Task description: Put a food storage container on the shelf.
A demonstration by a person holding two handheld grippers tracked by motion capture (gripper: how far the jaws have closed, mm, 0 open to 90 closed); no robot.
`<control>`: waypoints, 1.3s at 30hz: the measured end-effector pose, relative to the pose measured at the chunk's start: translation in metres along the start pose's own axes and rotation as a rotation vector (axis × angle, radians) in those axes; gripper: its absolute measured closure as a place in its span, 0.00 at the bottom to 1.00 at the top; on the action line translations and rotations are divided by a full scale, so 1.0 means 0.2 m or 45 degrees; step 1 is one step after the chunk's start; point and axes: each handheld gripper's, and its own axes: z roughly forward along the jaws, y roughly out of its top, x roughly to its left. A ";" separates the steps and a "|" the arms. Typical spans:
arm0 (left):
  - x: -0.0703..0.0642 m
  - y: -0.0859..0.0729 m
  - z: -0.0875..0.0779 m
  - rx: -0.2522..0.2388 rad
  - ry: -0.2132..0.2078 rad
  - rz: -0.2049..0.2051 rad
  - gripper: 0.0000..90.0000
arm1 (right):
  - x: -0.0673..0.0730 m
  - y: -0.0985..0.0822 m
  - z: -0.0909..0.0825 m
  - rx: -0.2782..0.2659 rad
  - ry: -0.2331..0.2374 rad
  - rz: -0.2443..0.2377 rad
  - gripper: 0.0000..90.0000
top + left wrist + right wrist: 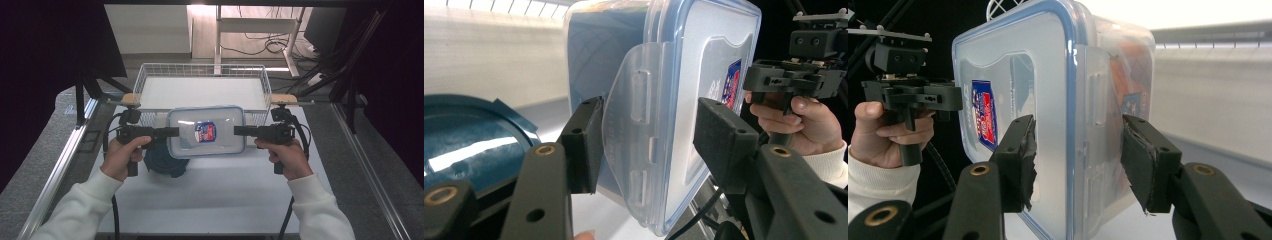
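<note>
Above table [210,195], container [206,131] between jaws

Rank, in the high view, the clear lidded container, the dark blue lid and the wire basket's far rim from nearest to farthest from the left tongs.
1. Clear lidded container, gripped at its left end by the left tongs.
2. Dark blue lid, just below them on the table.
3. Wire basket's far rim, beyond the container.

A white wire basket [202,75] is standing at the far edge of the white table [215,200], its pale floor catching the light and a wooden handle jutting out at each end. A dark blue round lid [165,160] is lying flat on the table nearer the front. Beyond the basket, cables [260,47] are trailing over the floor beside a pale metal frame [257,25].
</note>
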 end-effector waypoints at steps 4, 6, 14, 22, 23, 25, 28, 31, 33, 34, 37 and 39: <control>-0.01 0.05 -0.01 -0.003 -0.009 0.012 0.52 | 0.01 0.05 0.00 -0.007 -0.001 -0.012 0.54; -0.01 0.07 -0.02 -0.002 -0.009 0.017 0.52 | 0.02 0.07 -0.01 -0.013 0.000 -0.016 0.54; -0.01 0.19 -0.03 -0.004 -0.016 0.024 0.52 | 0.02 0.16 0.00 -0.023 0.000 -0.019 0.55; -0.02 0.27 -0.03 -0.009 -0.010 0.042 0.53 | 0.02 0.24 0.00 -0.037 0.008 -0.023 0.54; -0.02 0.28 -0.03 -0.009 -0.007 0.045 0.53 | 0.01 0.25 0.00 -0.040 0.010 -0.027 0.54; -0.03 0.29 -0.03 -0.009 -0.004 0.054 0.53 | 0.01 0.26 0.00 -0.038 0.008 -0.029 0.54; -0.03 0.32 -0.03 -0.007 -0.005 0.067 0.53 | 0.01 0.28 0.00 -0.042 0.009 -0.032 0.55; -0.04 0.33 -0.04 -0.015 -0.009 0.070 0.53 | 0.02 0.30 0.00 -0.043 0.009 -0.039 0.54; -0.04 0.35 -0.04 -0.022 -0.015 0.074 0.53 | 0.03 0.34 -0.01 -0.047 0.004 -0.055 0.54; -0.04 0.36 -0.04 -0.024 -0.018 0.072 0.53 | 0.04 0.35 -0.02 -0.047 -0.002 -0.058 0.54; -0.04 0.38 -0.05 -0.034 -0.018 0.070 0.53 | 0.05 0.38 -0.02 -0.039 -0.004 -0.061 0.54; -0.04 0.41 -0.05 -0.040 -0.017 0.070 0.53 | 0.05 0.41 -0.01 -0.045 -0.003 -0.064 0.54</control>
